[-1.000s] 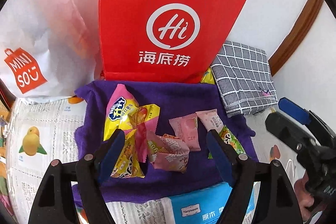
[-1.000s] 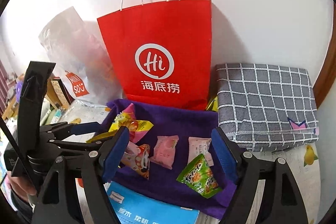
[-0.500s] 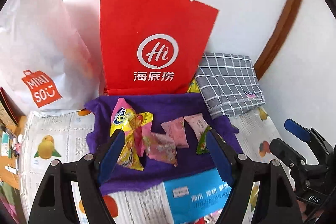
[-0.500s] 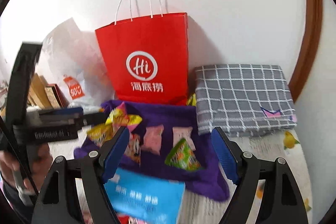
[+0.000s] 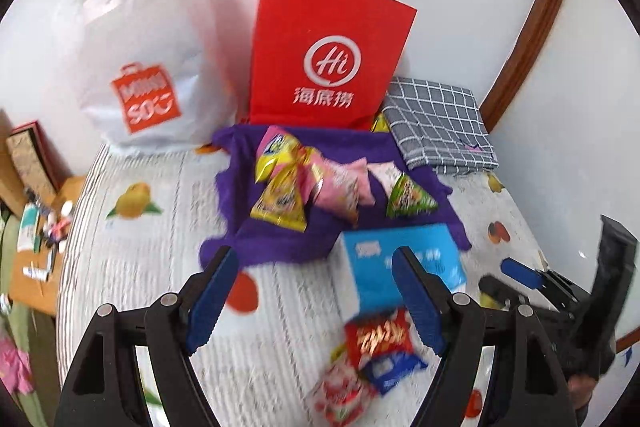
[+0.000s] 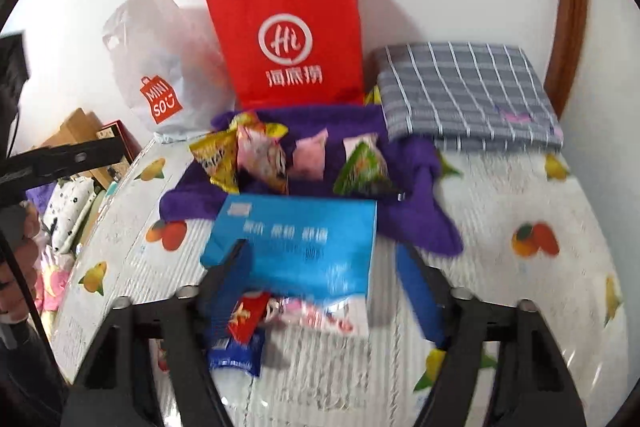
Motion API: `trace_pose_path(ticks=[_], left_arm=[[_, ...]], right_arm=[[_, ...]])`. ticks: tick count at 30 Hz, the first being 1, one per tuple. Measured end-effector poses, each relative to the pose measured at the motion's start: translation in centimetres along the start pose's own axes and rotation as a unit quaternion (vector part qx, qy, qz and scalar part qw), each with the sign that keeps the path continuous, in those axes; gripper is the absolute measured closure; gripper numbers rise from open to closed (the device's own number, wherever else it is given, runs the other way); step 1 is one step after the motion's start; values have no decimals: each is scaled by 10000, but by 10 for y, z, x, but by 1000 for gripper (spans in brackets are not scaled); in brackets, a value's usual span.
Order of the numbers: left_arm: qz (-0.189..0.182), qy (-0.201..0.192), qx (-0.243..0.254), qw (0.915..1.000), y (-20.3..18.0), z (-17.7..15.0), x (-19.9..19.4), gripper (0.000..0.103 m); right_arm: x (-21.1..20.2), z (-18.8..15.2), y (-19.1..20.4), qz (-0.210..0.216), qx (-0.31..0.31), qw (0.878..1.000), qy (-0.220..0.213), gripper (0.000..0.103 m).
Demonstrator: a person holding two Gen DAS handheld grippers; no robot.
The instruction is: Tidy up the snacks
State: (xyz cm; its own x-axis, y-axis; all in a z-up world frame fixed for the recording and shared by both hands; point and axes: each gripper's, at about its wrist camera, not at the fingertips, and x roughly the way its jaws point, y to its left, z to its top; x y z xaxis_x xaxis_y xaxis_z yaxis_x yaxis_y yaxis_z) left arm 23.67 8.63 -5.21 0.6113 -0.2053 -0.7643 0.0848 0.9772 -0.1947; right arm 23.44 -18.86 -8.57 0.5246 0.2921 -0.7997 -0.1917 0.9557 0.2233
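Several snack packets, yellow (image 5: pixel 280 203), pink (image 5: pixel 340 187) and green (image 5: pixel 408 195), lie on a purple cloth (image 5: pixel 280 239) in front of a red paper bag (image 5: pixel 324 51). A blue box (image 6: pixel 296 239) lies nearer, with a red packet (image 6: pixel 248 315), a blue packet (image 6: pixel 236 351) and a pink-white packet (image 6: pixel 316 315) in front of it. My left gripper (image 5: pixel 316 287) hangs open over the sheet, nothing in it. My right gripper (image 6: pixel 324 267) is closing above the blue box and loose packets; its pads press on nothing that I can see.
A white plastic shopping bag (image 5: pixel 148 67) stands left of the red bag. A folded grey checked cloth (image 6: pixel 468 91) lies at the right by the wall. The fruit-print sheet (image 5: pixel 152 227) ends at the left over a cluttered low table (image 5: pixel 36 227).
Both grippers have drawn back from the purple cloth. The blue box and the loose packets in front of it have come into view. The right jaws stand narrower.
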Motion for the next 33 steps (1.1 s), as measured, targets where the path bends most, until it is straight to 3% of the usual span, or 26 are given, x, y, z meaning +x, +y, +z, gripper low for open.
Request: trace_pose_path(ticks=[3,10,19,20,22,24,33], left_arm=[[23,44,-65,10000,9,-21,-7,26],[81,117,-120,9998,26,-60,-14,26],[99,295,-99,9995,29,-80,-10,26],[124,286,-84,9995,28,-81,-10,26],[154,275,-92,9995,27,-82,-9,26],[107,282,-103,9995,25,-84,-6,26],[19,484,9,9988,8,-95,14,26]], right_arm=[[6,-12,-8,25,214,9997,88,53],[29,-35,-23,54,490,9986,203,62],[65,-42,-44,710,1009,9914,435,66],[65,-42,-44,771,1016,9909,427,69],[60,-43,-44,834,993,9909,349,85],[51,-47,-43,891,942,9911,310,93],[8,-86,-46,908,907,9914,261,96]])
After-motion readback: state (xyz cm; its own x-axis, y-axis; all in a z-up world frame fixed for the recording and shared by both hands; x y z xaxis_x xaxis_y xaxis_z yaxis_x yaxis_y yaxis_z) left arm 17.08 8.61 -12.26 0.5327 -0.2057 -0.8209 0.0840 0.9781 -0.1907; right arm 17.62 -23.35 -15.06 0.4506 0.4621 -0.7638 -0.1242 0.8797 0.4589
